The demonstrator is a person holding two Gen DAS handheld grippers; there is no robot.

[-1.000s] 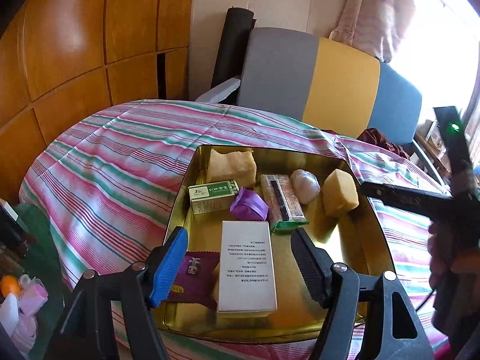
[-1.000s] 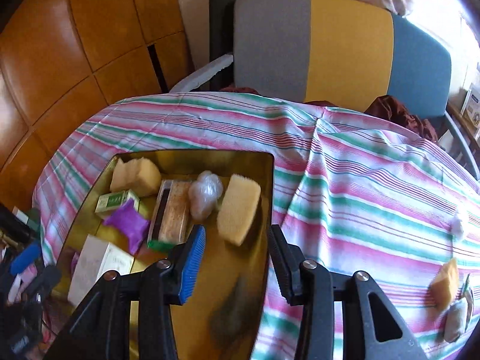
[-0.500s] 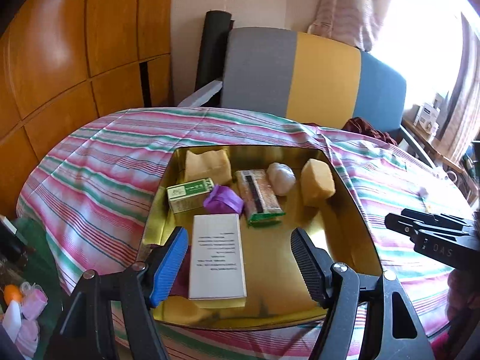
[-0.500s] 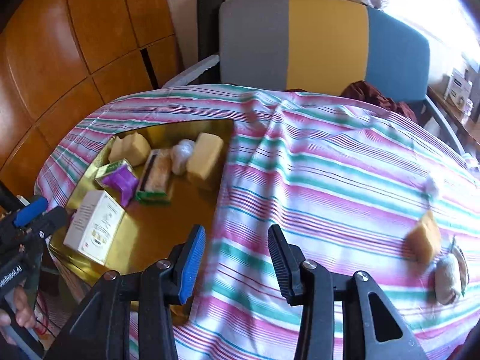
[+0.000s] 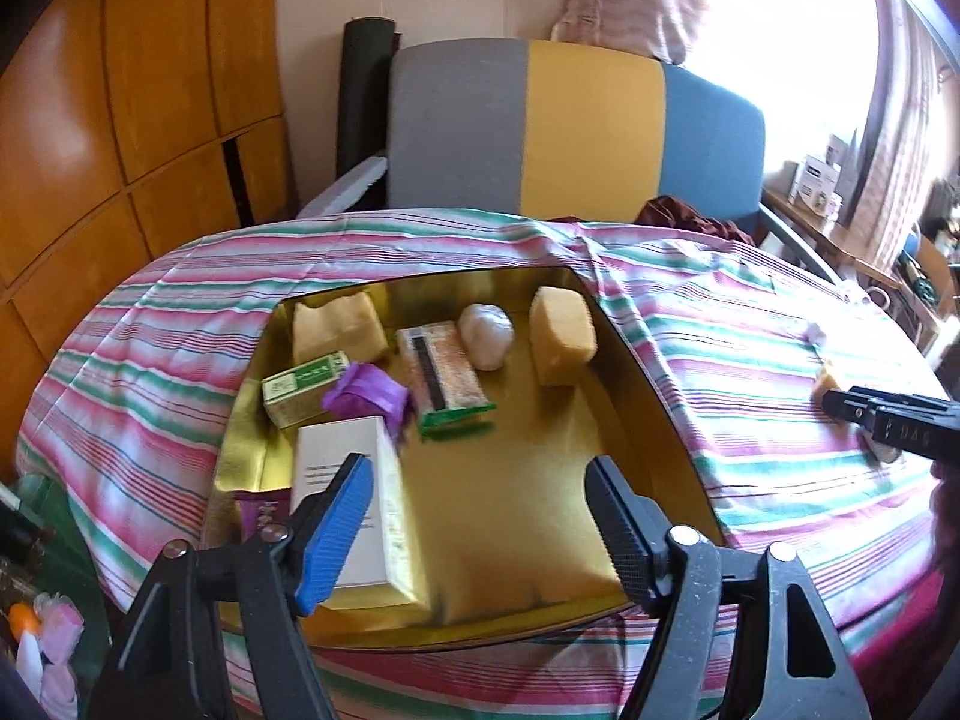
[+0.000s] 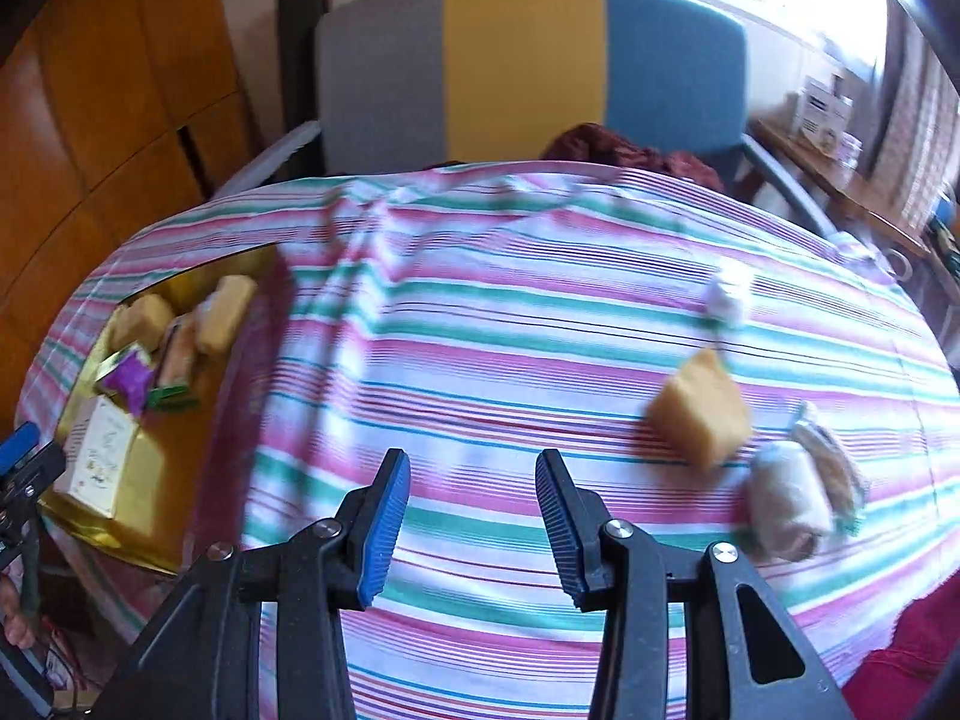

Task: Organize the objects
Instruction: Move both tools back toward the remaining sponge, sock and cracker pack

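Note:
A gold tray (image 5: 654, 396) on the striped tablecloth holds a white box (image 5: 372, 480), a green box (image 5: 303, 387), a purple wrapper (image 5: 369, 396), a snack bar (image 5: 444, 378), a white wrapped lump (image 5: 486, 336) and two yellow sponges (image 5: 561, 333). My left gripper (image 5: 480, 522) is open and empty over the tray's near edge. My right gripper (image 6: 471, 525) is open and empty above bare cloth. To its right lie a yellow sponge (image 6: 699, 411), a white roll (image 6: 786, 495), a flat packet (image 6: 831, 456) and a small white lump (image 6: 729, 297). The tray (image 6: 174, 480) shows far left.
A grey, yellow and blue chair (image 5: 576, 132) stands behind the round table. Wooden panels (image 5: 120, 120) line the left wall. A shelf with boxes (image 5: 819, 186) is at the right by the bright window. Small items lie on the floor at lower left (image 5: 42, 642).
My right gripper has swung right, away from the tray and out over the open cloth toward the loose items. My left gripper has drawn back slightly; the tray's contents are unchanged.

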